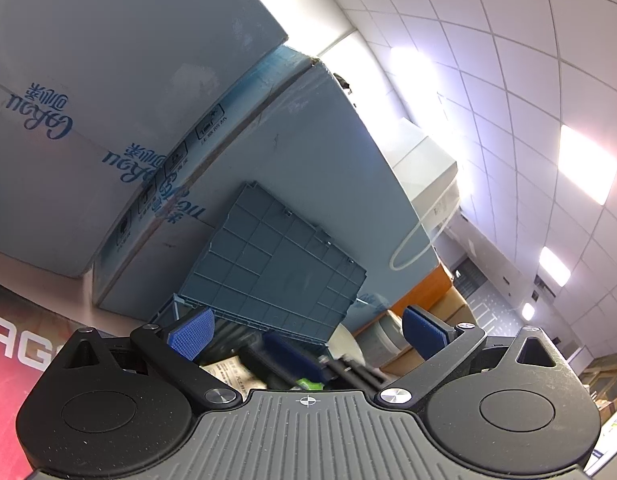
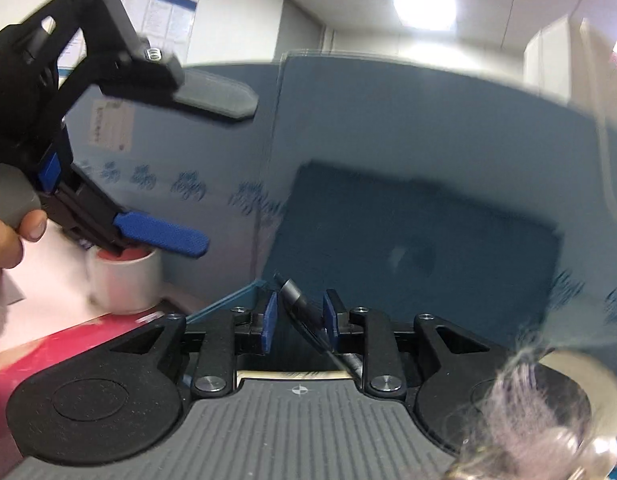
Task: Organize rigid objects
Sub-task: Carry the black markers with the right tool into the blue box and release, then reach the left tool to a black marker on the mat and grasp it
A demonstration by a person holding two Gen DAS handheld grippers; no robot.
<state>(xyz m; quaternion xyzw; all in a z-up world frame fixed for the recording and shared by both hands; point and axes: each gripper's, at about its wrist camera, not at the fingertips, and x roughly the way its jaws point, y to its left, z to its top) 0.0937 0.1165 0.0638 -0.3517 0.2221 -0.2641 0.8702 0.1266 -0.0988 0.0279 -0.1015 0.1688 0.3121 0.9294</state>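
My right gripper [image 2: 300, 320] hangs over an open blue-grey storage box [image 2: 420, 240] whose lid leans up behind it. A dark pen-like stick [image 2: 294, 300] stands slanted between the pads. It rests against the right pad with a gap to the left pad, so the jaws are open. My left gripper [image 2: 226, 176] is at the upper left, held by a hand [image 2: 12, 236], its fingers spread wide with nothing between them. In the left wrist view that gripper [image 1: 308, 338] points at the ribbed lid [image 1: 276, 268], with small packaged items below it.
Large pale cardboard boxes [image 1: 128, 100] stand stacked behind the storage box. A white cup-like container [image 2: 124, 276] sits on a red surface [image 2: 48, 352] at left. A blurred clear object with pale fibres [image 2: 540, 412] is close to the lens at lower right.
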